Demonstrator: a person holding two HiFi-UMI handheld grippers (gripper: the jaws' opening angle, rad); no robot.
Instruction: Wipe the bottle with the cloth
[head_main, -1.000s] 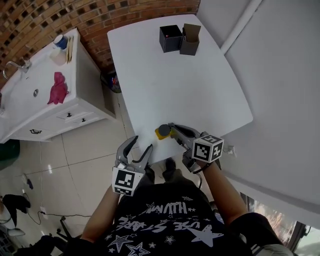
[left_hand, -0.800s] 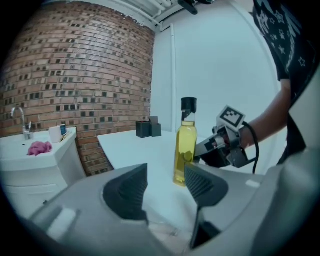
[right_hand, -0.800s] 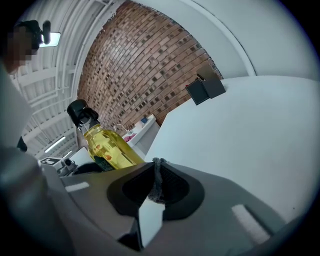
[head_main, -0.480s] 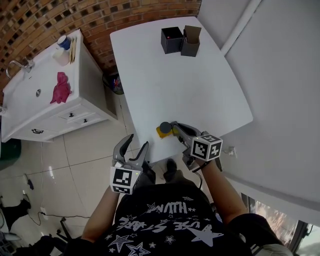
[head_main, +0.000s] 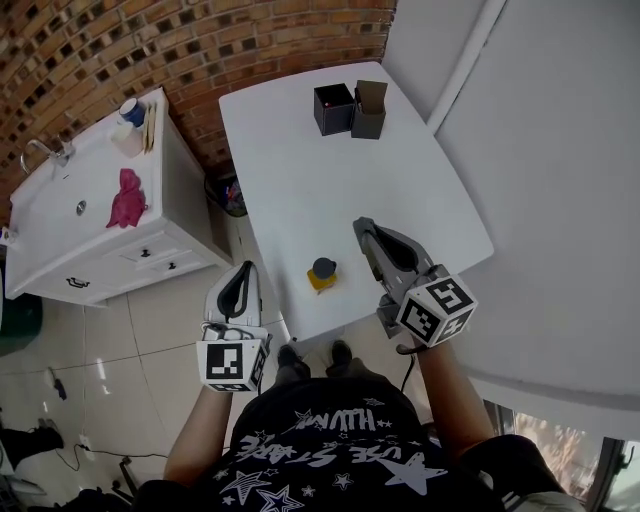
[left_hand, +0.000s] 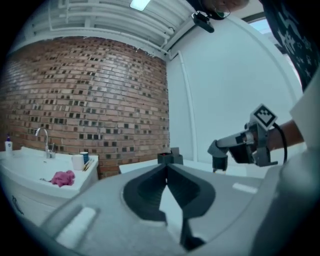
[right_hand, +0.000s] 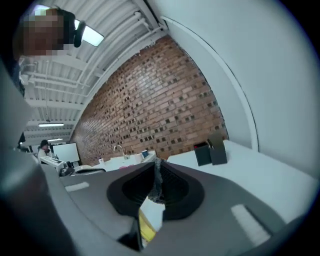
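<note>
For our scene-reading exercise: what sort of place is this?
Probably a workshop or utility room: a red brick wall, a white washbasin counter with a metal tap, and a white rectangular table.

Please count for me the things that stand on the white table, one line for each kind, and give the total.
Bottle: 1
Boxes: 2
Total: 3
</note>
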